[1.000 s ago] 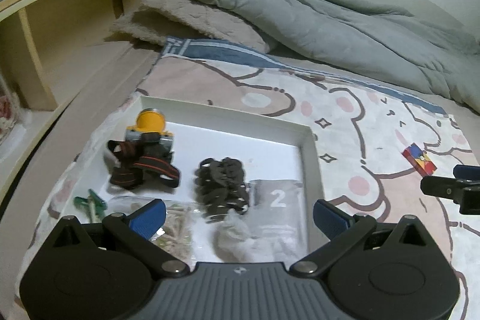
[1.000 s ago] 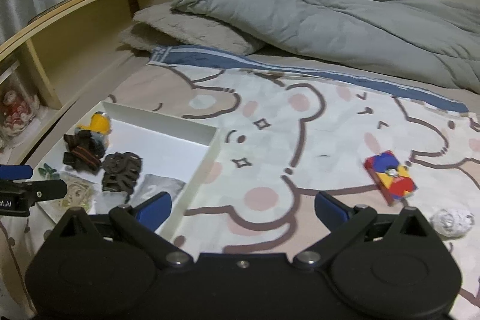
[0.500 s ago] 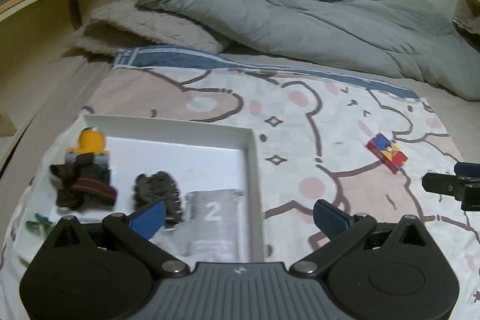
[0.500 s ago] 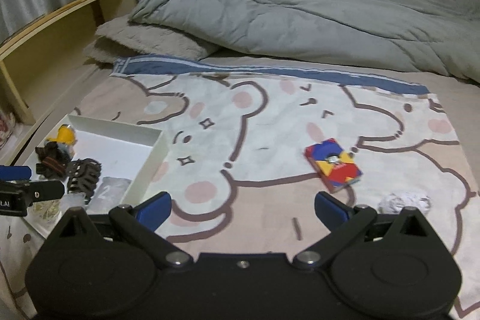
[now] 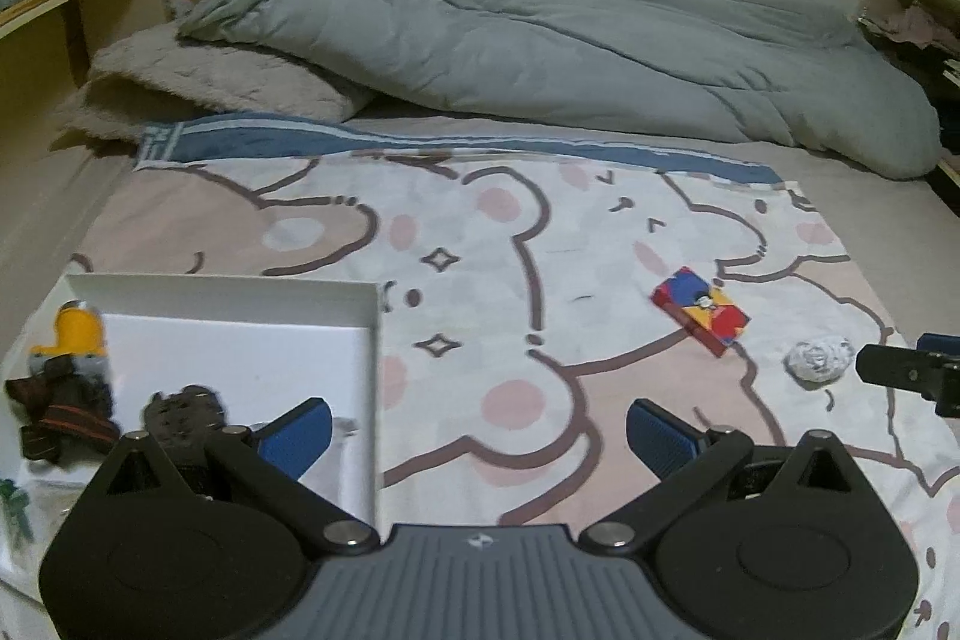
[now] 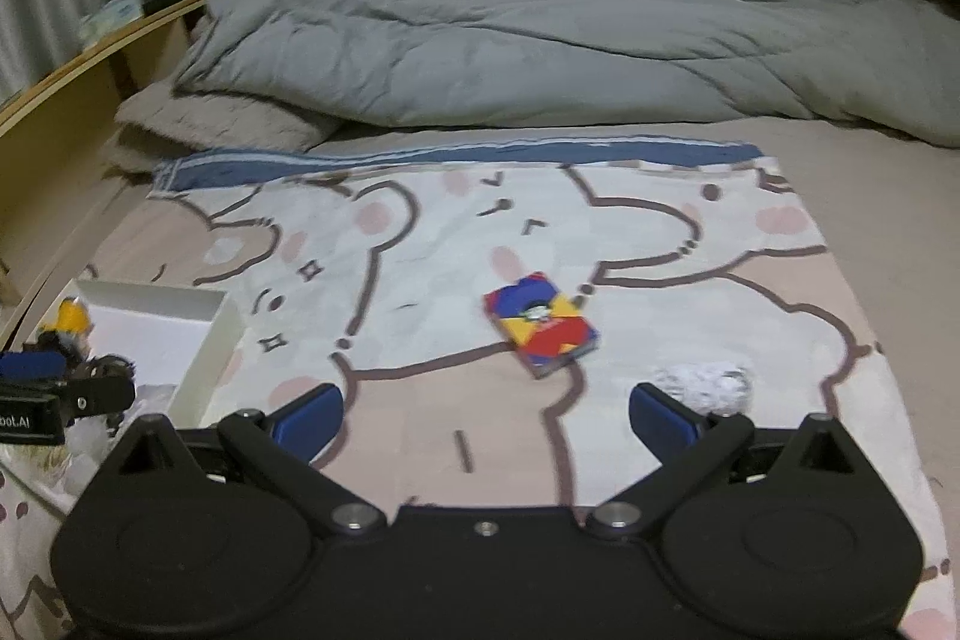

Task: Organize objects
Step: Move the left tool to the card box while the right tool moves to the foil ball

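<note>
Grippers first: right gripper (image 6: 485,415) and left gripper (image 5: 478,430) both hover empty, jaws spread wide. Colourful card box (image 6: 541,331) and crumpled paper ball (image 6: 708,385) lie loose on the blanket, well apart from the white tray (image 5: 228,297). Likely step: reaching; next, lower onto the box and close

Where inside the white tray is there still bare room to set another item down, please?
The white tray is bare along its far wall and right side, beyond the yellow toy and dark hair clip. Its left and near parts are crowded. Both claws are open and empty.
</note>
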`<state>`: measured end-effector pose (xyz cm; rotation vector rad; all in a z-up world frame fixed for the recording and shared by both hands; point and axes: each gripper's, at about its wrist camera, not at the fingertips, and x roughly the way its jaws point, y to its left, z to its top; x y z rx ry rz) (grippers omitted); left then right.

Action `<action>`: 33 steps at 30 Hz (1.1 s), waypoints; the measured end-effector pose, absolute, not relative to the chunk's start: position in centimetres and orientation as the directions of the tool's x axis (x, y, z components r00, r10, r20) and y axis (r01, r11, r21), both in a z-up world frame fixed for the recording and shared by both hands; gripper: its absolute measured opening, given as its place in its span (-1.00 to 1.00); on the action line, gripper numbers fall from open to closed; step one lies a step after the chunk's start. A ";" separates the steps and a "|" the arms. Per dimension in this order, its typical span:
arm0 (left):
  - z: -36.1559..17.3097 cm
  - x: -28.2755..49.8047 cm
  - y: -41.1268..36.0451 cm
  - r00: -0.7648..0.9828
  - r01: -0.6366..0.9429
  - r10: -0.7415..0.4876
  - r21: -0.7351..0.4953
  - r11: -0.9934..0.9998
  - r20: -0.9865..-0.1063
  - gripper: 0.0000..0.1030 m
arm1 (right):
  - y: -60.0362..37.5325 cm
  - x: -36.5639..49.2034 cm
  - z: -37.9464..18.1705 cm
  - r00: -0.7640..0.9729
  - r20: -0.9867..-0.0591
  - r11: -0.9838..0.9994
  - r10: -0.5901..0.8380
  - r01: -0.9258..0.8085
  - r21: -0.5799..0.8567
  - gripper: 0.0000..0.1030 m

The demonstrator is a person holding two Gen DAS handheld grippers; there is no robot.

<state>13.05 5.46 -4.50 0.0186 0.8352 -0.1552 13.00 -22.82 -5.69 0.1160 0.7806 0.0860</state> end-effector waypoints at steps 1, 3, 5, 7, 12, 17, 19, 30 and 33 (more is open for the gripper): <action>-4.6 13.2 5.0 0.660 0.149 -0.136 -0.049 0.988 -0.739 1.00 | -23.4 13.0 -5.7 0.709 -0.696 0.990 0.113 -0.023 0.137 0.99; -4.7 13.4 4.2 0.659 0.155 -0.147 -0.059 0.986 -0.738 1.00 | -24.5 12.9 -5.8 0.713 -0.694 0.991 0.095 0.000 0.136 0.99; -4.9 13.7 3.4 0.661 0.155 -0.153 -0.066 0.986 -0.735 1.00 | -25.6 12.9 -6.0 0.715 -0.695 0.991 0.080 0.021 0.136 0.99; -5.0 14.1 2.6 0.665 0.153 -0.157 -0.073 0.986 -0.730 1.00 | -26.7 12.8 -6.2 0.715 -0.696 0.990 0.063 0.042 0.133 0.99; -5.3 14.7 0.6 0.676 0.169 -0.176 -0.082 0.982 -0.716 1.00 | -29.4 12.6 -7.0 0.711 -0.702 0.986 0.023 0.100 0.133 1.00; -5.9 15.3 -1.3 0.685 0.197 -0.182 -0.061 0.979 -0.705 1.00 | -31.5 12.3 -7.9 0.712 -0.703 0.981 -0.009 0.141 0.131 1.00; -6.1 15.3 -1.9 0.706 0.205 -0.177 -0.042 0.978 -0.686 1.00 | -32.2 12.4 -8.2 0.708 -0.706 0.980 -0.018 0.152 0.128 1.00; -9.8 16.8 -5.6 0.715 0.379 -0.287 0.009 0.926 -0.637 1.00 | -35.0 13.6 -10.0 0.728 -0.685 0.990 -0.025 0.112 0.082 1.00; -11.3 17.5 -6.3 0.706 0.426 -0.311 0.030 0.904 -0.636 1.00 | -35.8 14.0 -11.2 0.733 -0.680 0.990 -0.020 0.112 0.091 1.00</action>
